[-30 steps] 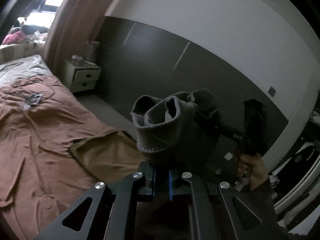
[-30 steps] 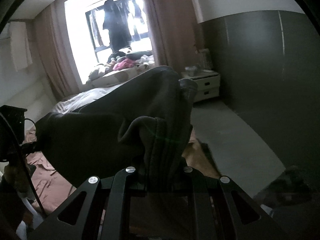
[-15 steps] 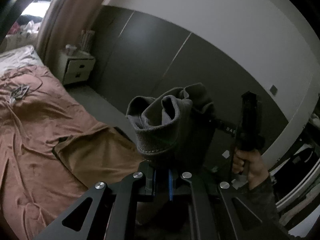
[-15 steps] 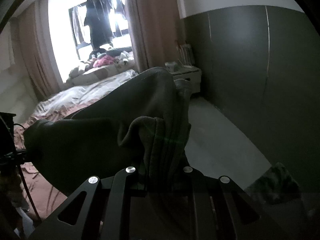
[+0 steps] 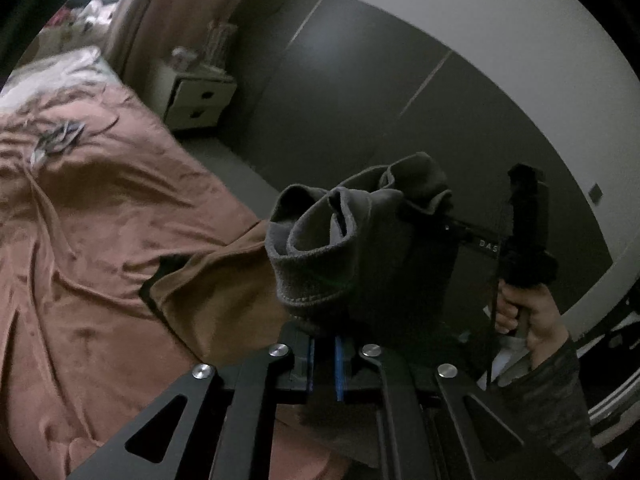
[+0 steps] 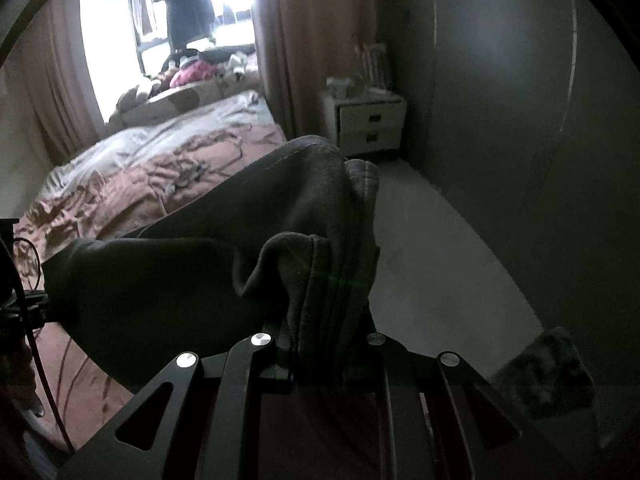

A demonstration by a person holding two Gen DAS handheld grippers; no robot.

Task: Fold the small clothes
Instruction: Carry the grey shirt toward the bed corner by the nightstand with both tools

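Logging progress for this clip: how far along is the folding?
Early. Done: the dark grey garment is picked up, off the bed. In hand: left gripper and right gripper each clamp a bunched edge, cloth hanging between them. Left: every fold, then setting it down.

A wide bed (image 5: 80, 240) fills the left of the left wrist view, spread with a rumpled pinkish-brown cover (image 6: 120, 184), and a tan brown cloth (image 5: 208, 280) lies flat near its edge. Up toward the head, pale bedding (image 6: 168, 136) takes over. Beside the bed stands a white nightstand (image 6: 366, 122) with two drawers and small items on top, too blurred to name. Behind it, a dark grey panelled wall (image 5: 360, 92) runs under a white upper wall (image 5: 460, 8). Brown curtains (image 6: 308, 40) frame a bright window (image 6: 120, 32), with heaped clothes (image 6: 192, 72) on the sill. The grey floor (image 6: 440, 260) carries a dark fuzzy rug (image 6: 548, 372) at lower right.
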